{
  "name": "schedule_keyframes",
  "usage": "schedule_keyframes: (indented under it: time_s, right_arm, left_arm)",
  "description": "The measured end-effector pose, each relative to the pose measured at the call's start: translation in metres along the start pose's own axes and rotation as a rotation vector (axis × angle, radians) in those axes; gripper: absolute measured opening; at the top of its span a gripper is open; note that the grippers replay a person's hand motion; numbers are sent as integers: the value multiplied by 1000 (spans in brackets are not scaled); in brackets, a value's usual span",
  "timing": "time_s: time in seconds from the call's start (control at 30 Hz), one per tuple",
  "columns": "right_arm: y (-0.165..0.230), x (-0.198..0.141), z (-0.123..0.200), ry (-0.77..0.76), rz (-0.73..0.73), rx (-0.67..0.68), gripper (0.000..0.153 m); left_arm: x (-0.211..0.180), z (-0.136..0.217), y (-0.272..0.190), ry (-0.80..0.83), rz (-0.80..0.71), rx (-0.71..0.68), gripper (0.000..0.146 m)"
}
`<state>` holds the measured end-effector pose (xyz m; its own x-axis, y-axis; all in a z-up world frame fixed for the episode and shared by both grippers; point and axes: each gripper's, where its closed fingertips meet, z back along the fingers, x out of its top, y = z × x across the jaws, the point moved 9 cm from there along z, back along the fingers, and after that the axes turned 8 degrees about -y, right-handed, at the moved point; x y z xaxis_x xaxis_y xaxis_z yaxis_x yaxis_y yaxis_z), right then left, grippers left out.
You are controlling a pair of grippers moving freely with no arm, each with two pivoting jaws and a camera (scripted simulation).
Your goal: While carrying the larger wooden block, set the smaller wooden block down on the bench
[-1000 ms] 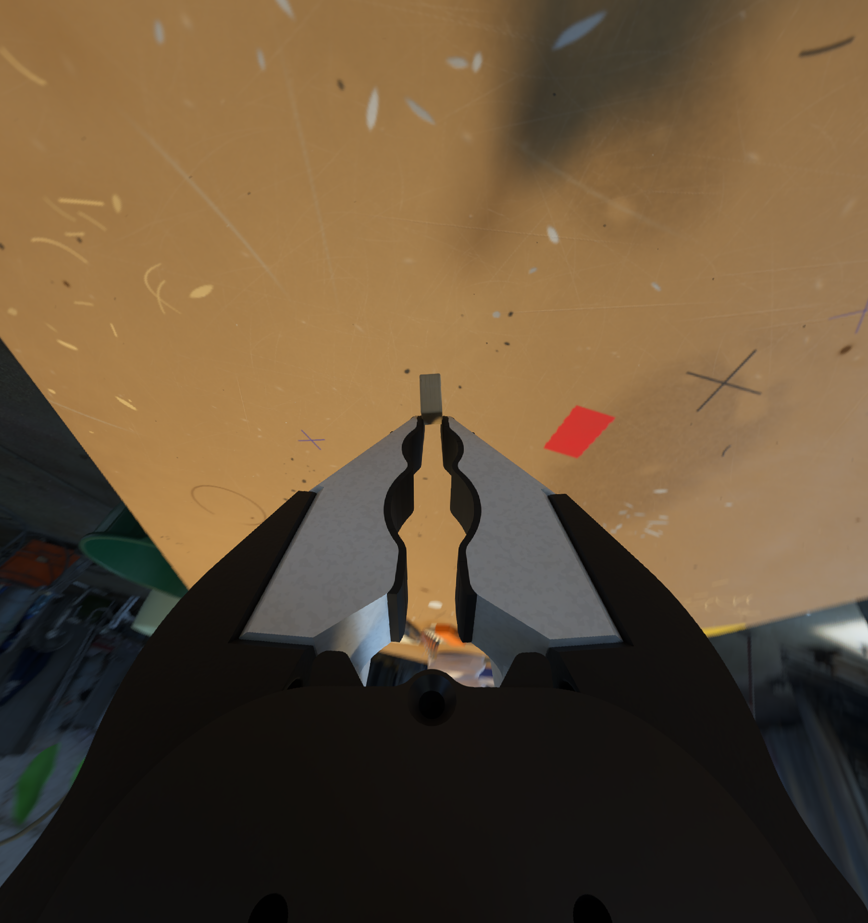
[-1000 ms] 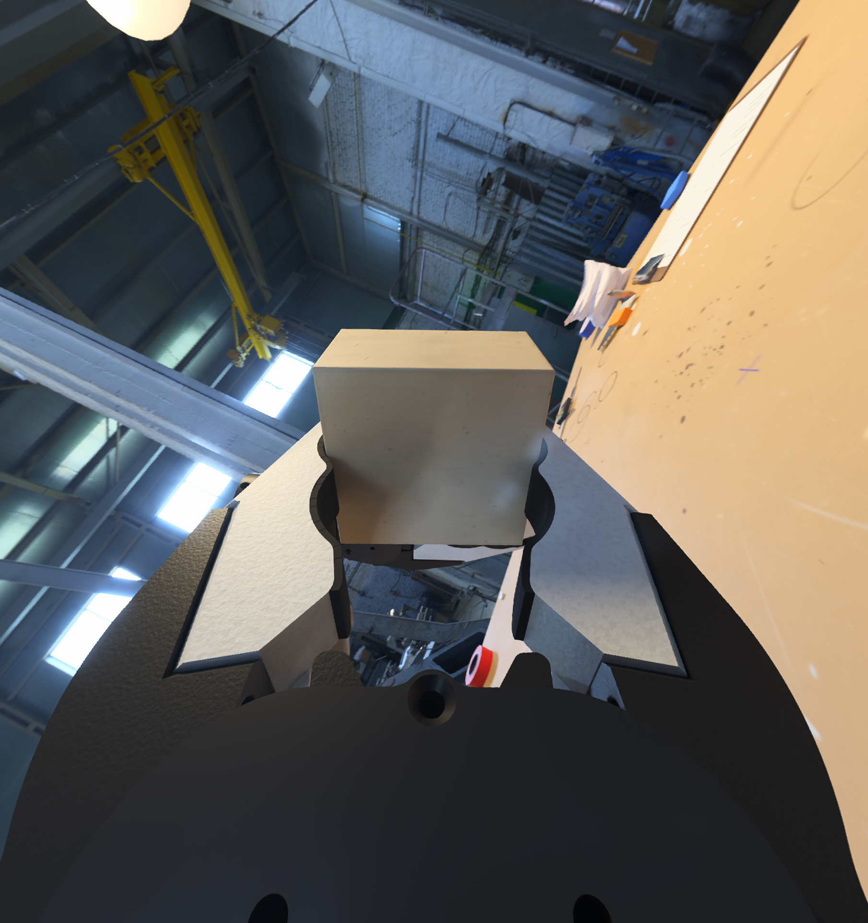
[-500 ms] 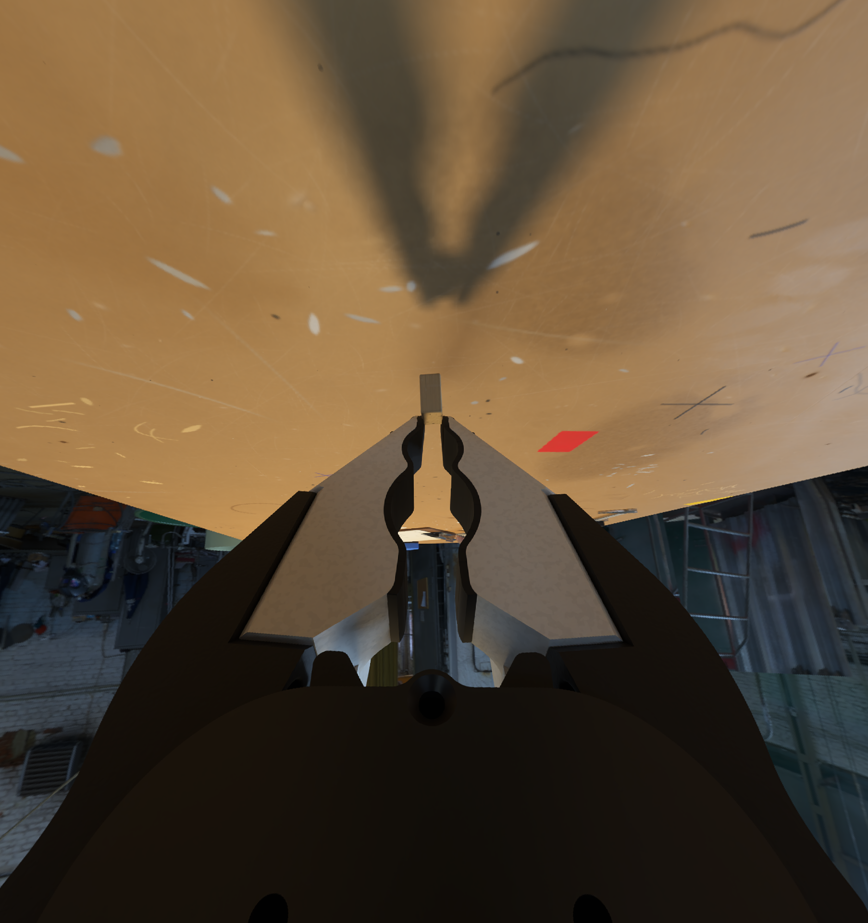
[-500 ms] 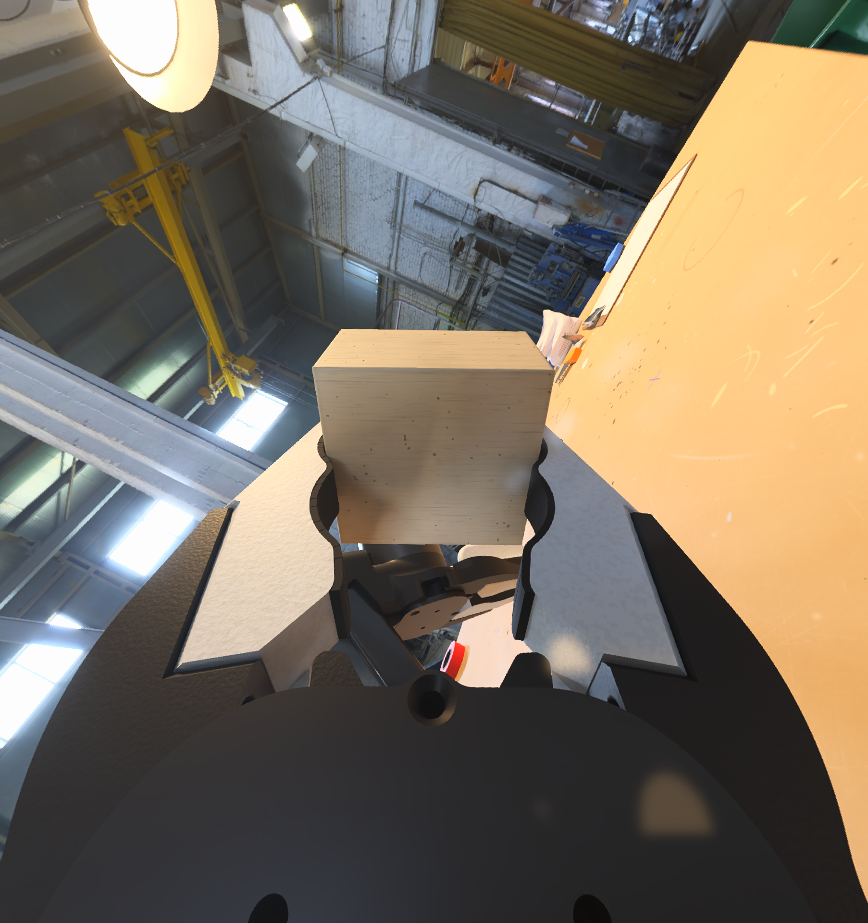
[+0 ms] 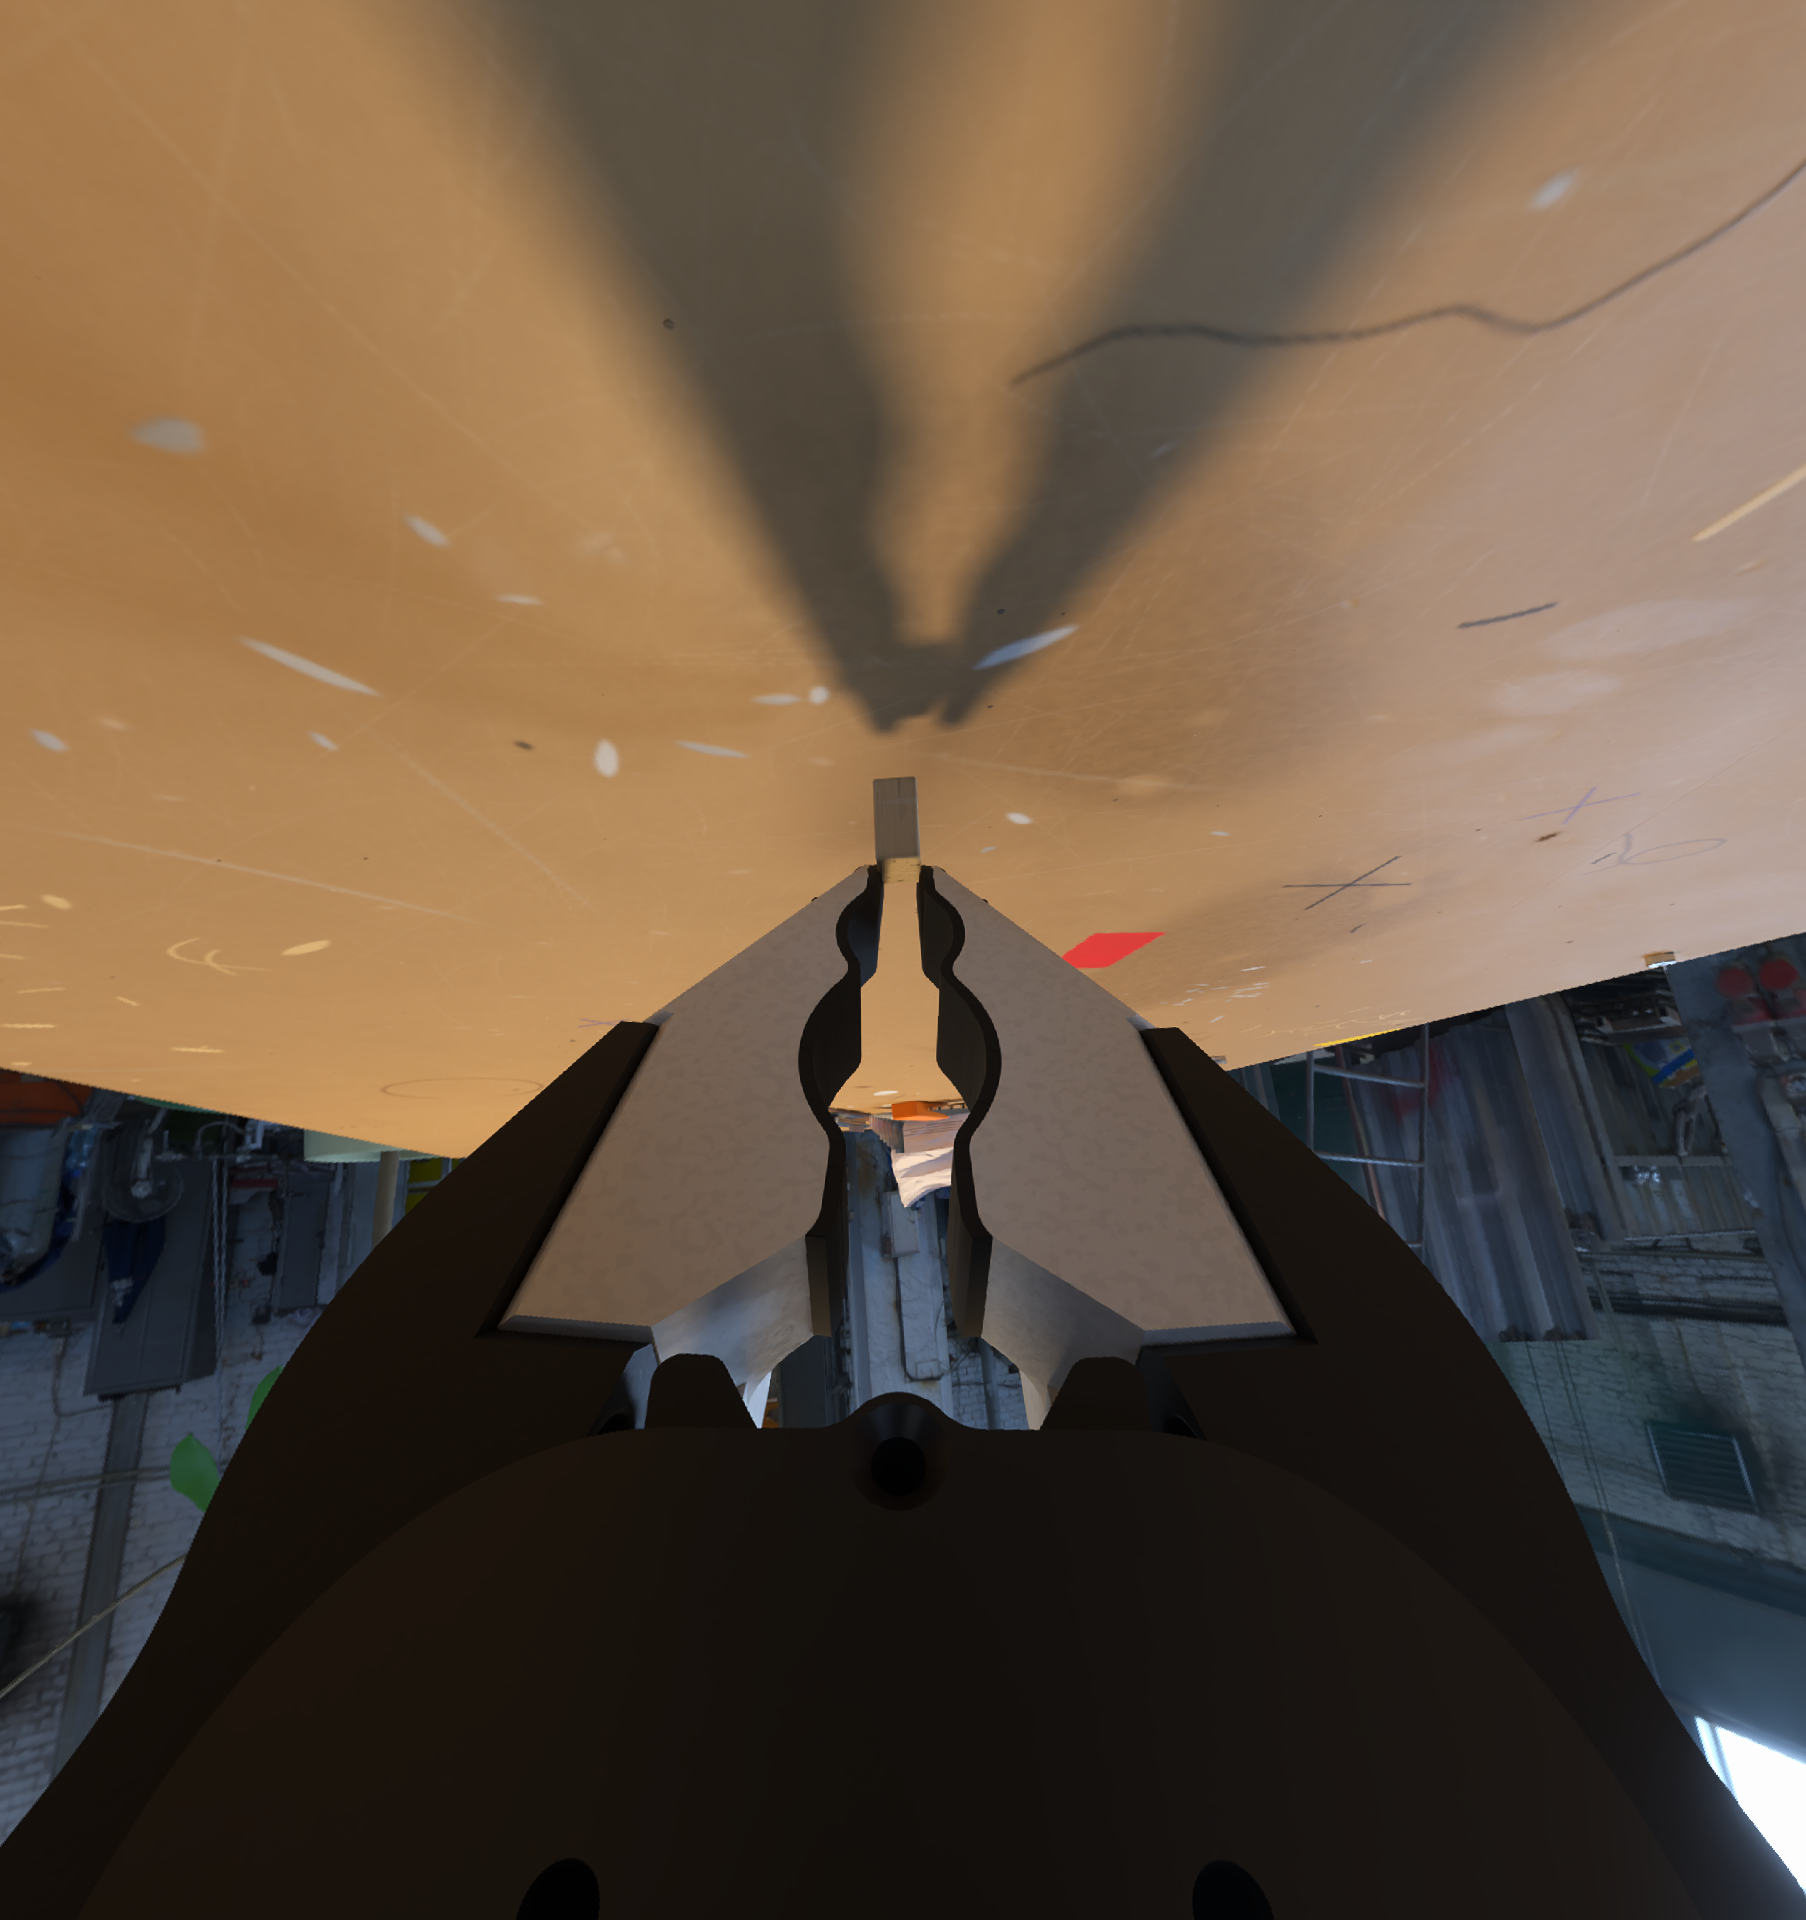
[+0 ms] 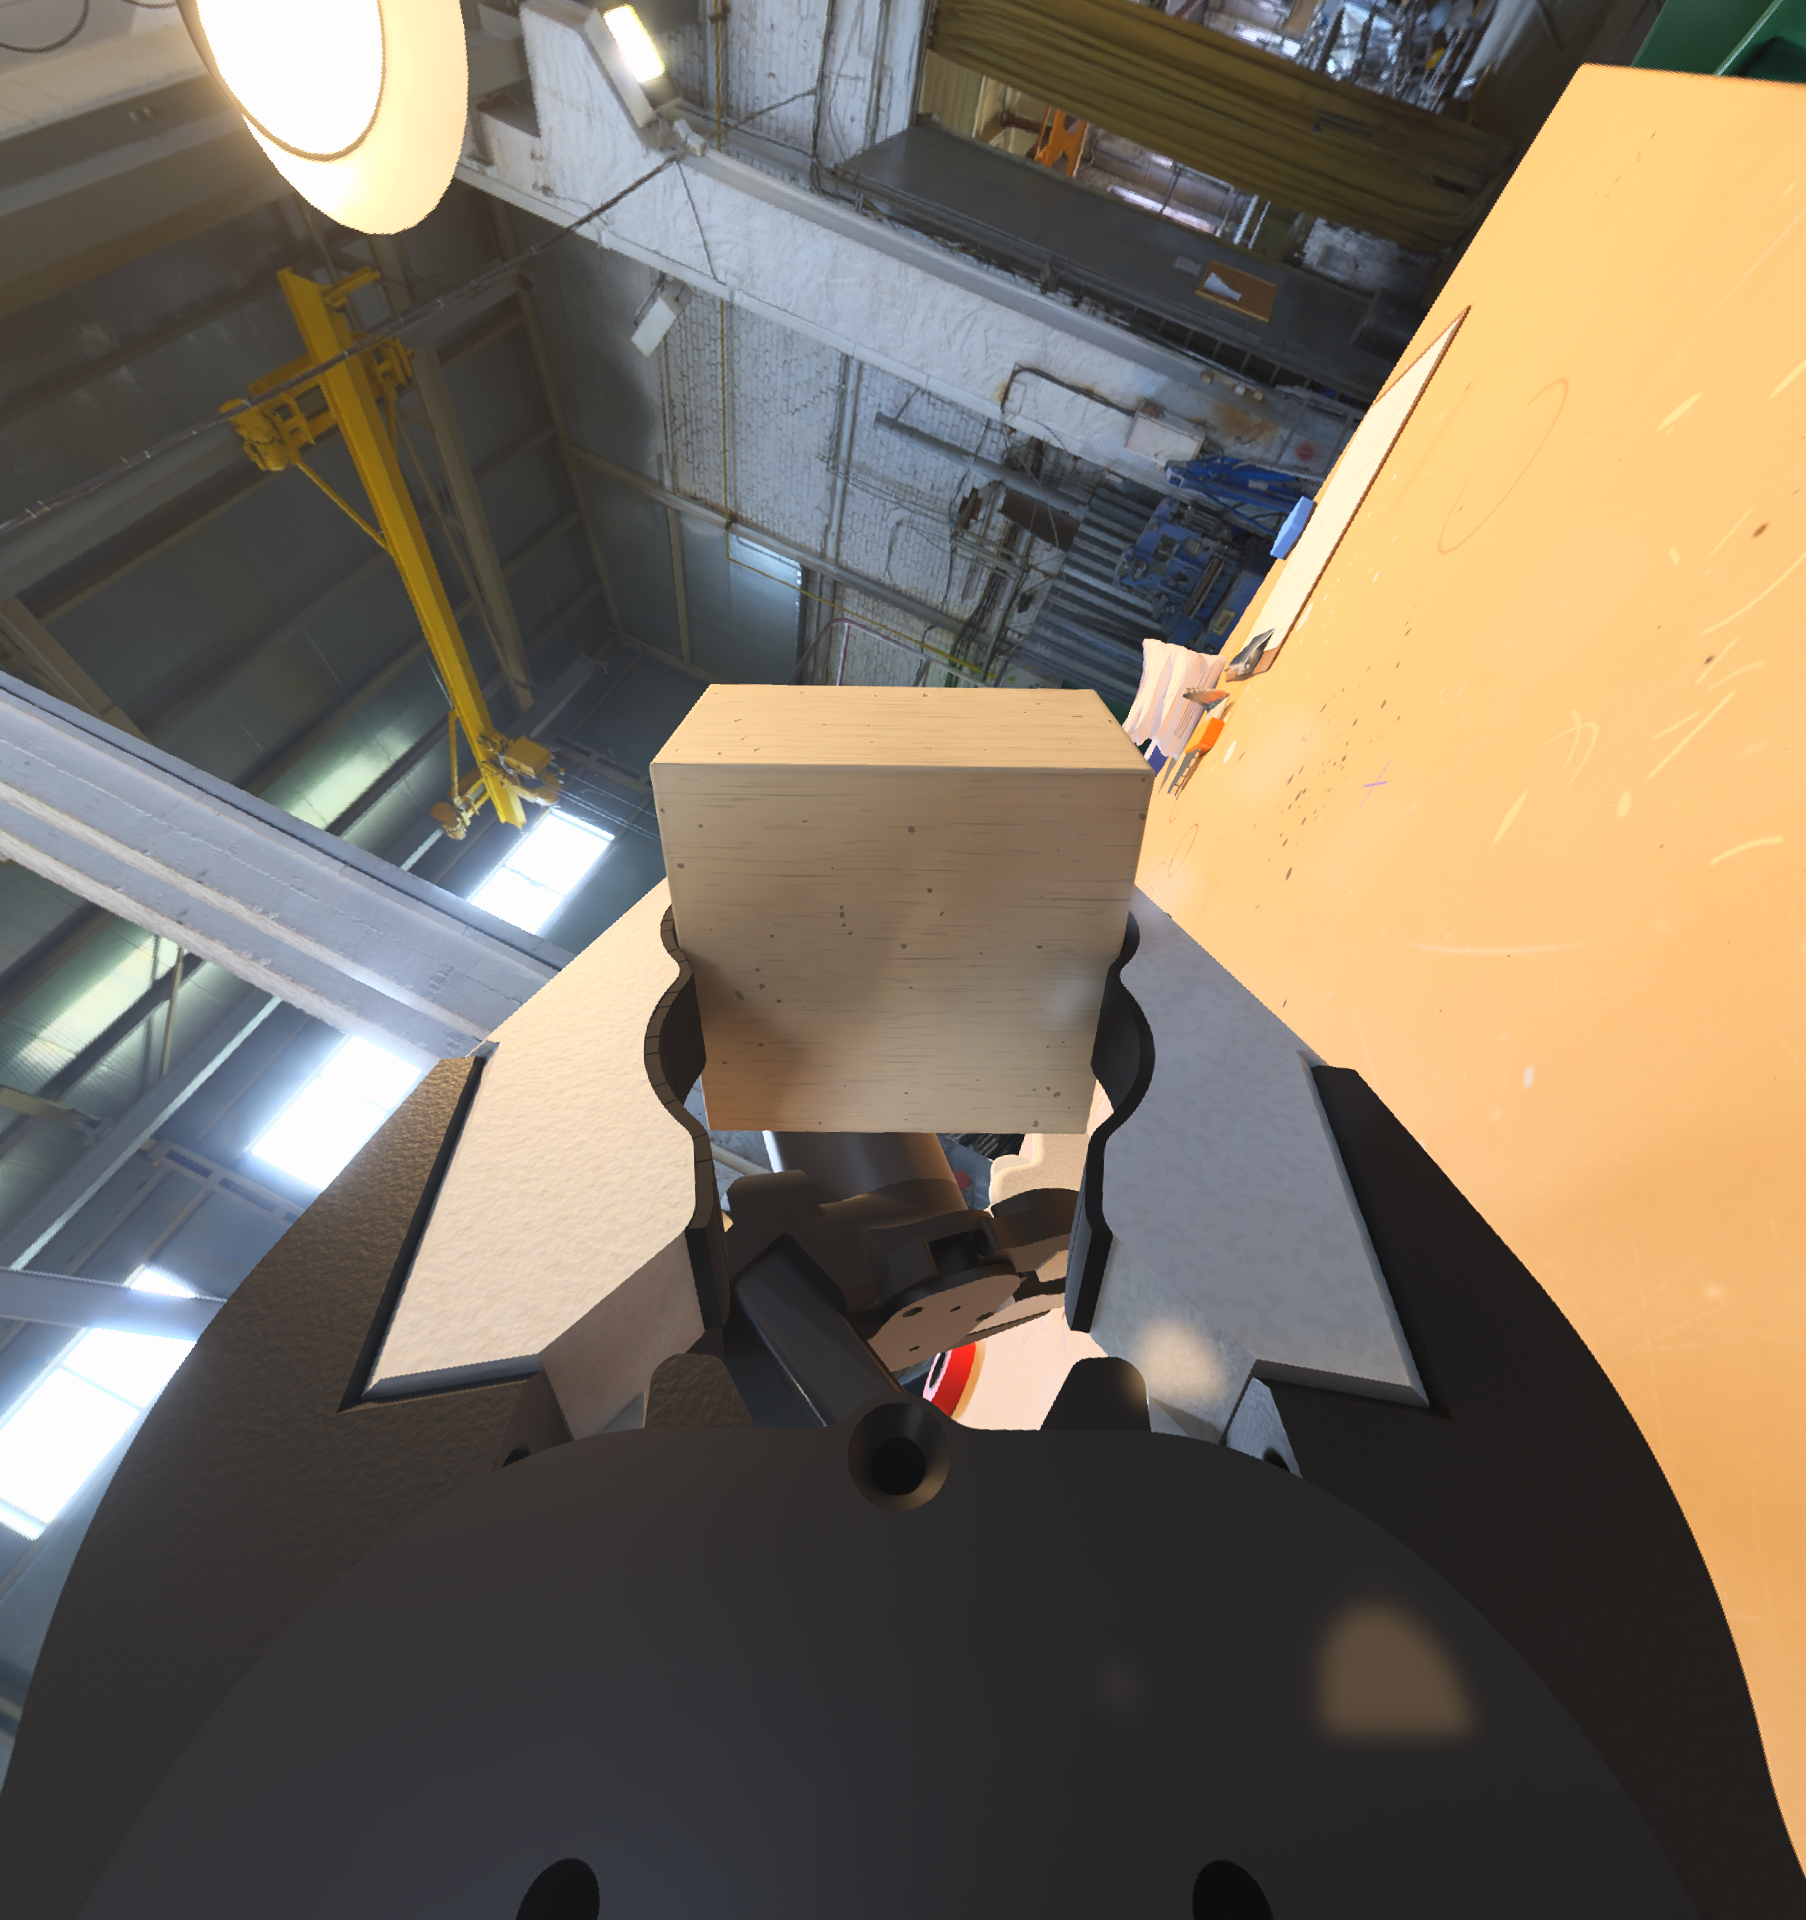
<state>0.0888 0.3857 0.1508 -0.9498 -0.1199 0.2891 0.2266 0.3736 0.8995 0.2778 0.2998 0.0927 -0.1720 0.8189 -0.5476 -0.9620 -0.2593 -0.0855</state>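
My left gripper (image 5: 897, 871) is shut on the smaller wooden block (image 5: 896, 817), a thin pale piece sticking out past the fingertips. It points at the orange bench top (image 5: 463, 520), which fills the upper part of the left wrist view; the gripper's shadow tip lies just beyond the block. My right gripper (image 6: 901, 925) is shut on the larger wooden block (image 6: 899, 914), a pale cube held between the fingers. The bench (image 6: 1605, 935) runs along the right side of that view. Under the block, part of the left gripper's dark body (image 6: 878, 1236) shows.
A red patch (image 5: 1112, 948) lies on the bench to the right of the left gripper, near the bench edge. Pencil crosses (image 5: 1346, 883) mark the top. Small items (image 6: 1190, 717) and a white sheet (image 6: 1366, 488) sit on the bench far end. A bright lamp (image 6: 327, 94) hangs above.
The left gripper has tilted and come closer to the bench; its shadow has grown and neared the small block. The right view has swung, bringing the lamp and left gripper into sight.
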Motion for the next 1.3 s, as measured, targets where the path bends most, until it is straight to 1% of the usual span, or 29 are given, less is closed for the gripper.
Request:
schedule_keyframes:
  time_s: [0.37,0.5,0.63,0.73,0.8,0.87,0.93,0.97,1.03,1.1,1.17,1.23,1.27,1.3]
  right_arm:
    - [-7,1,4,-13,-13,-3,76]
    - [-10,0,4,-6,-24,-5,76]
    - [-10,0,4,-6,-23,-4,76]
    - [-10,0,5,-8,-21,-2,76]
    - [-11,0,6,-5,-18,-8,76]
    - [-16,-1,7,6,2,-41,76]
    - [-23,1,8,13,64,-116,76]
    - [-27,2,8,2,119,-168,76]
    - [-31,4,6,1,279,-282,76]
    - [-33,3,-2,42,483,-395,76]
    - [-36,0,-15,110,696,-542,76]
    - [-43,0,-30,158,872,-658,76]
    - [-49,0,-37,169,911,-711,76]
    - [-56,0,-43,179,903,-766,76]
  left_arm:
    - [3,-11,2,-4,59,-89,6]
    - [4,-12,2,5,56,-74,17]
    - [4,-12,2,7,59,-73,22]
    - [1,-10,2,10,71,-68,31]
    - [-6,-1,2,-12,83,-72,36]
    - [-22,18,5,-83,107,-61,39]
    - [-51,43,11,-211,168,-16,40]
    - [-70,55,15,-297,216,12,39]
    - [-116,74,20,-516,353,59,38]
    - [-167,82,21,-771,516,114,37]
    - [-215,79,13,-1057,673,206,39]
    - [-252,66,-5,-1380,793,280,39]
    - [-265,57,-16,-1543,840,297,39]
    - [-274,47,-29,-1699,880,303,38]
